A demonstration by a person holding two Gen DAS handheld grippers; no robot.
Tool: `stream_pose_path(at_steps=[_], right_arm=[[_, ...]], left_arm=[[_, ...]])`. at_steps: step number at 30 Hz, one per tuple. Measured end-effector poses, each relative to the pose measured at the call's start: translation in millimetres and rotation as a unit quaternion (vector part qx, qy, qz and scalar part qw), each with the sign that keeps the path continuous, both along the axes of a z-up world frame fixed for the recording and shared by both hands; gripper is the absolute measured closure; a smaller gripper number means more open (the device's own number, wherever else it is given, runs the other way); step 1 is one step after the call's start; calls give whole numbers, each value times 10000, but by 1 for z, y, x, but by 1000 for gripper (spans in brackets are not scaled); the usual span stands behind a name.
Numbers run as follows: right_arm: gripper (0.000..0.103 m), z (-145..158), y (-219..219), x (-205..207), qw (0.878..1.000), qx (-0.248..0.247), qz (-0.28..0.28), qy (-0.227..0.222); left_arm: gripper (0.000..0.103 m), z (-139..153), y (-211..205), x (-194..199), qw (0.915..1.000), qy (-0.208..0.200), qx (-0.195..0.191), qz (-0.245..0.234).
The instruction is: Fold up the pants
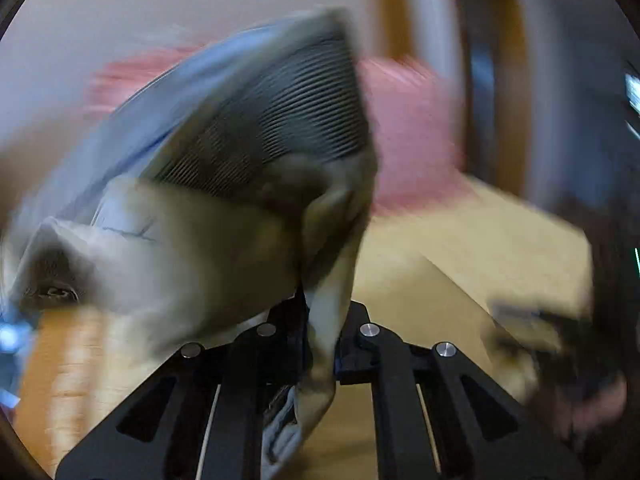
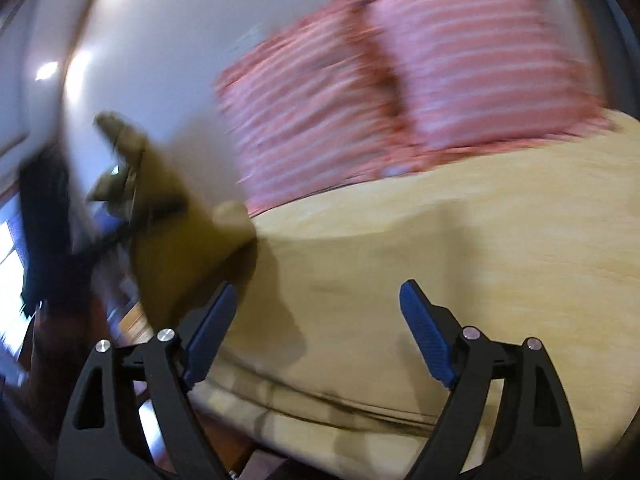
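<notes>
The left gripper (image 1: 322, 332) is clamped on the olive pants (image 1: 224, 216), which hang in the air (blurred) above the yellow bed (image 2: 460, 248). The right gripper (image 2: 318, 308) is spread wide, holding nothing. Two pink striped pillows (image 2: 400, 92) lean at the bed's head.

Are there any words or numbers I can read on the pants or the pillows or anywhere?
None: no word or number can be read in either view.
Pants, clamped in the left gripper: a pale patch inside carries dark marks, too blurred to read.
Striped pillows: stripes only, no writing.
Bed cover: plain.
Right gripper, open and empty: no label shows.
</notes>
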State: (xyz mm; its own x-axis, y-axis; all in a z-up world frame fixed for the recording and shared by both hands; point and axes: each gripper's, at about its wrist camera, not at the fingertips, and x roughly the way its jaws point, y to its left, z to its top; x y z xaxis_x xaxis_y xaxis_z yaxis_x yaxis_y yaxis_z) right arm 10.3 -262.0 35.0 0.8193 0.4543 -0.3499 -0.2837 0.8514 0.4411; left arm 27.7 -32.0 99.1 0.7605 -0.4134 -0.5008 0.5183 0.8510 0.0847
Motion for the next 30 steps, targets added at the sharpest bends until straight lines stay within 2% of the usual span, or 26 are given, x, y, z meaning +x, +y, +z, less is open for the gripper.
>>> stream_pose_path(at_steps=[2, 4, 6, 8, 13, 16, 17, 19, 20, 21, 24, 26, 27, 30], right_arm=[[19, -7, -31, -4, 9986, 125, -485, 170], [19, -15, -59, -6, 9953, 270, -861, 348], [19, -17, -69, -5, 9939, 320, -981, 385], [19, -17, -73, -3, 9938, 426, -964, 365], [19, -8, -71, 2, 9943, 845, -624, 174], [19, -5, -68, 9, 9947, 867, -484, 279], [18, -3, -65, 9, 9947, 888, -424, 306], [16, -2, -64, 17, 9938, 997, -290, 411], [15, -2, -64, 21, 9933, 1033, -254, 457], [15, -2, -64, 27, 9924, 1077, -193, 558], [15, -7, -62, 48, 9910, 974, -171, 900], [15, -11, -57, 66, 9904, 807, -122, 1119], [15, -13, -55, 72, 9902, 752, -74, 1177], [26, -18, -45, 92, 9897, 500, 128, 1336]], left_arm=[[95, -40, -34, -5, 9970, 458, 481, -395], [95, -70, -49, -12, 9936, 557, 862, -471], [94, -75, -50, -19, 9936, 403, 955, -451], [94, -72, -45, -21, 9942, 420, 881, -449], [94, -79, -45, -29, 9937, 373, 967, -437], [89, -79, -48, -31, 9937, 339, 1013, -352], [84, -77, -45, -29, 9944, 386, 928, -342], [55, -68, -33, -29, 9959, 604, 590, -324], [32, -61, -23, -30, 9967, 675, 369, -268], [24, -54, -12, -32, 9974, 665, 153, -217], [17, -28, 26, -27, 9983, 430, -325, 198], [16, -16, 57, -8, 9949, 309, -492, 820], [16, -14, 75, 8, 9909, 383, -562, 1164], [16, -20, 110, 47, 9822, 852, -779, 1485]])
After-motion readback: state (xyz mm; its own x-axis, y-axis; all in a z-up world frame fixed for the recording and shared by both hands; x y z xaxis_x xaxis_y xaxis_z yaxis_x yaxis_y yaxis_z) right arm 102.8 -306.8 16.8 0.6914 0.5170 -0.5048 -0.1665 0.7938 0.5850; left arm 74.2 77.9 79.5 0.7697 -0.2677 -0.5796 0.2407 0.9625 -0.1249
